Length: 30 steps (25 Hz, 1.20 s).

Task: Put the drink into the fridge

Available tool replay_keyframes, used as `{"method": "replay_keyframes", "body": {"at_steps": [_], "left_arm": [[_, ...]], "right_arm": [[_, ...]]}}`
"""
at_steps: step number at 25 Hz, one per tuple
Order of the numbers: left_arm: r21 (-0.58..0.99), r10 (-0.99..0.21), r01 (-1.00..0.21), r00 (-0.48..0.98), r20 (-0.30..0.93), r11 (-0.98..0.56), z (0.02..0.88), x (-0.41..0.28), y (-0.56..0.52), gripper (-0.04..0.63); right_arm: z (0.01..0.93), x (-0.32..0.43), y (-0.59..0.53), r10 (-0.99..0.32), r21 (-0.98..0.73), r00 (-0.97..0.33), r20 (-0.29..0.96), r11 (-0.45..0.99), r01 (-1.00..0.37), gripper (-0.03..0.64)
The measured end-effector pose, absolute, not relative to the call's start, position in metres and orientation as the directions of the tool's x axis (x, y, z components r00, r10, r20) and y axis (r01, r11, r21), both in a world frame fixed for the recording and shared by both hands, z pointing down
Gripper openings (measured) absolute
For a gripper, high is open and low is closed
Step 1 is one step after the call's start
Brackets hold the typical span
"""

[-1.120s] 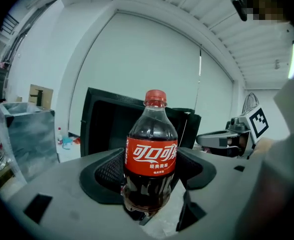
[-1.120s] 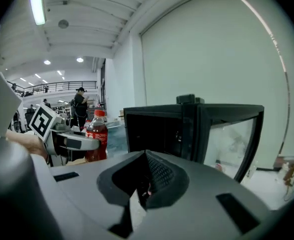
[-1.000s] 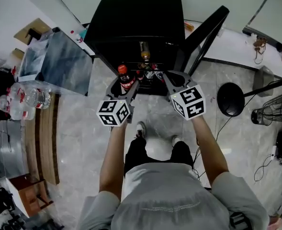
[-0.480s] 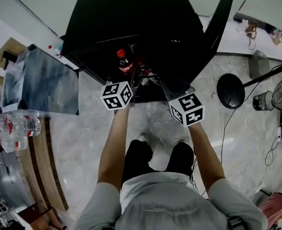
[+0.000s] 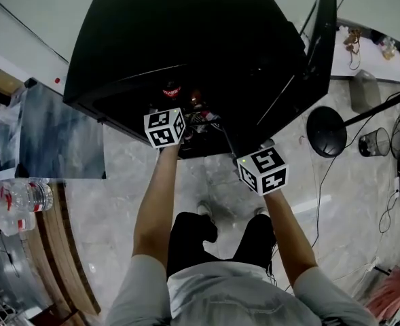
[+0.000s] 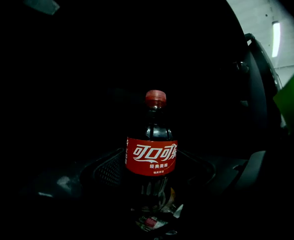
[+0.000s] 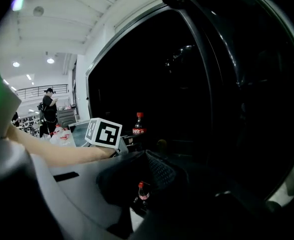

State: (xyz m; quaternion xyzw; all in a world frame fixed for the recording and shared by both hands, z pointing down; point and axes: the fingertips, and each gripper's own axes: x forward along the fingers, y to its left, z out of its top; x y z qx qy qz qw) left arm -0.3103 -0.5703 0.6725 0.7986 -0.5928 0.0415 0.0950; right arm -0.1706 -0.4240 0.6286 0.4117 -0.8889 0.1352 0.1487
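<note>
A cola bottle [image 6: 151,156] with a red cap and red label stands upright between the jaws of my left gripper [image 6: 151,179], which is shut on it. In the head view the left gripper [image 5: 172,109] reaches into the open black fridge [image 5: 179,32], and only the bottle's cap [image 5: 171,89] shows in the dark opening. The fridge door [image 5: 320,39] stands open at the right. My right gripper [image 5: 227,136] hovers at the fridge's front, right of the left one, open and holding nothing. The right gripper view shows the held bottle [image 7: 139,124] beyond the left gripper's marker cube.
Other small bottles and packets [image 5: 201,117] lie low inside the fridge; one small cola bottle [image 7: 143,193] shows below the right jaws. A grey-topped table [image 5: 50,131] and packed water bottles [image 5: 16,199] stand at the left. A black fan base [image 5: 326,131] and cables are at the right.
The left gripper has carried the cola bottle forward from the fridge's front into its dark interior. The right gripper has moved forward a little alongside.
</note>
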Motion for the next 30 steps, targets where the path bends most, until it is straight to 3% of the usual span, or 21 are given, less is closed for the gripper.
{"method": "replay_keyframes", "body": {"at_steps": [13, 17, 24, 30], "left_arm": [[0.139, -0.944, -0.958, 0.275, 0.184, -0.252, 0.695, -0.317, -0.588, 0.307], [0.112, -0.937, -0.966, 0.254, 0.238, -0.234, 0.698, -0.317, -0.586, 0.307], [0.206, -0.930, -0.964, 0.223, 0.290, -0.167, 0.699, -0.323, -0.573, 0.311], [0.129, -0.911, -0.978, 0.200, 0.361, -0.163, 0.698, -0.316, -0.536, 0.311]], "right_arm": [[0.653, -0.175, -0.425, -0.661, -0.140, -0.625, 0.415, 0.632, -0.762, 0.001], [0.646, -0.180, -0.419, -0.649, -0.140, -0.639, 0.414, 0.648, -0.749, 0.002], [0.617, -0.155, -0.406, -0.674, -0.137, -0.604, 0.425, 0.612, -0.779, 0.001], [0.582, -0.133, -0.405, -0.696, -0.095, -0.579, 0.425, 0.602, -0.793, 0.002]]}}
